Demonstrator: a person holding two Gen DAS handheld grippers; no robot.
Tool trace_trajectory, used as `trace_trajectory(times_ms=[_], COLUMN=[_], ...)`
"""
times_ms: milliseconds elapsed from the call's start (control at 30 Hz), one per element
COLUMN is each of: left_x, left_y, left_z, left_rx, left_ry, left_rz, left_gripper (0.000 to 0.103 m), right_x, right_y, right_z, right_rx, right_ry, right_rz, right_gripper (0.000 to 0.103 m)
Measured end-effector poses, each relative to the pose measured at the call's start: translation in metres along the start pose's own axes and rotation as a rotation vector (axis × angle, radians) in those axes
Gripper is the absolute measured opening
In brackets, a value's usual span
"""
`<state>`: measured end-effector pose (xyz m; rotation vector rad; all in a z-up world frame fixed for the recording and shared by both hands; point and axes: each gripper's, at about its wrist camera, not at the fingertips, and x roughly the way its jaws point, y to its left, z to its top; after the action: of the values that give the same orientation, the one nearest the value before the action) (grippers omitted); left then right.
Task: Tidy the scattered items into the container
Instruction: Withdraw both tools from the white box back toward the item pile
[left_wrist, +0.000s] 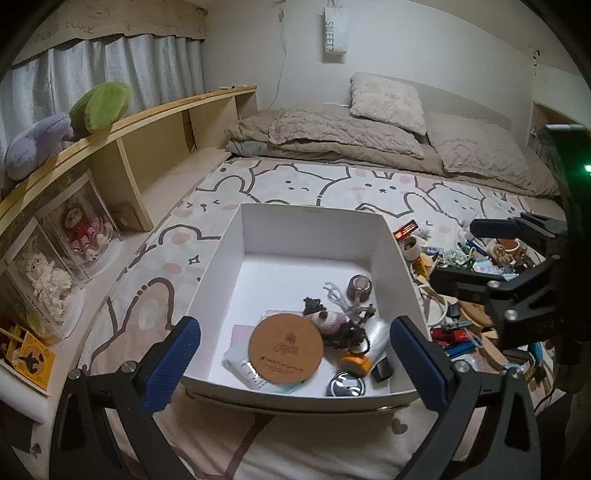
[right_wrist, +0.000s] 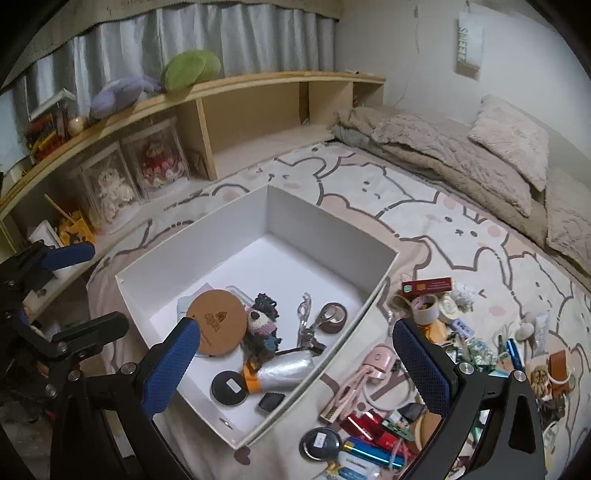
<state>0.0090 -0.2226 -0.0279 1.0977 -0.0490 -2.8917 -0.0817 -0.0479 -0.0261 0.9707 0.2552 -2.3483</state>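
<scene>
White rectangular box (left_wrist: 255, 236) sits on a bedspread (left_wrist: 332, 184) printed with outlined cartoon rabbits. Box walls plain, smooth, matte card.

Left gripper (left_wrist: 295, 354): blue ribbed pads spread wide, nothing between them, poised over the box's near end. Right gripper (right_wrist: 295, 354): jaws likewise wide apart, empty, over the box's near-right corner and the clutter beside it.

Contents of box, clustered at 6 o'clock in the left wrist view: round cork coaster (left_wrist: 285, 347) with a dark stamped logo, text too small to read; knitted woolly doll (left_wrist: 325, 317); crinkled silver pouch (left_wrist: 376, 332) with an orange cap; brown tape roll (left_wrist: 359, 287); black round disc (left_wrist: 346, 384).

Scattered items (right_wrist: 424, 350) lie on the bedspread at 3 to 5 o'clock of the box in the right wrist view: red oblong carton (right_wrist: 428, 286), print illegible; pink plastic device (right_wrist: 376, 363); metallic blue tube (right_wrist: 373, 452).

Wall at 12 o'clock: white paper bag (left_wrist: 336, 31) reading "SWEET" vertically. Plush beige pillows (left_wrist: 388, 101) below.
</scene>
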Motion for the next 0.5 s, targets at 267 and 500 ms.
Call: trace_trajectory(times_ms=[267, 500], left_x=[-0.005, -0.011], left_y=[-0.016, -0.035], left_z=[0.011, 0.022], left_rx=[-0.034, -0.054], left_ry=[-0.009, -0.031], left_rz=[-0.025, -0.048], left_gripper=[0.103, 0.103], right_x=[-0.031, -0.06], right_y=[-0.023, -0.045], right_z=[-0.009, -0.017], right_rx=[0.042, 0.063], right_ry=[-0.049, -0.095], right_rz=[0.005, -0.03], right_gripper=[0.103, 0.103])
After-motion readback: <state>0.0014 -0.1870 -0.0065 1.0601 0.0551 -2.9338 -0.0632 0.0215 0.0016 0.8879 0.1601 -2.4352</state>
